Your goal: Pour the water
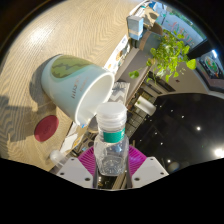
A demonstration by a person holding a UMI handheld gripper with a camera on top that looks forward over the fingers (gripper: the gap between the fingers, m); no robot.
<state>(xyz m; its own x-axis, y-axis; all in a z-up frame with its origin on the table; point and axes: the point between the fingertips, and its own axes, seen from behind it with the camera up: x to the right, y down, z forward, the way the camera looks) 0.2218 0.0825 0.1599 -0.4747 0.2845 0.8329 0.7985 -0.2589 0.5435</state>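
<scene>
My gripper (112, 162) is shut on a clear plastic water bottle (111, 148) with a teal neck band and a white cap (112, 116); both magenta pads (89, 158) press on its sides. The bottle points away from me, its cap just below the rim of a pale green mug (75, 83). The mug appears tilted in this rolled view, its white inside facing the bottle. No water shows flowing.
The mug stands on a wooden tabletop (60, 35). A red round coaster (46, 128) lies beside the mug. A leafy green plant (170, 55) and a dark glossy surface (190, 125) lie beyond the table's edge. Shelving and clutter show further off.
</scene>
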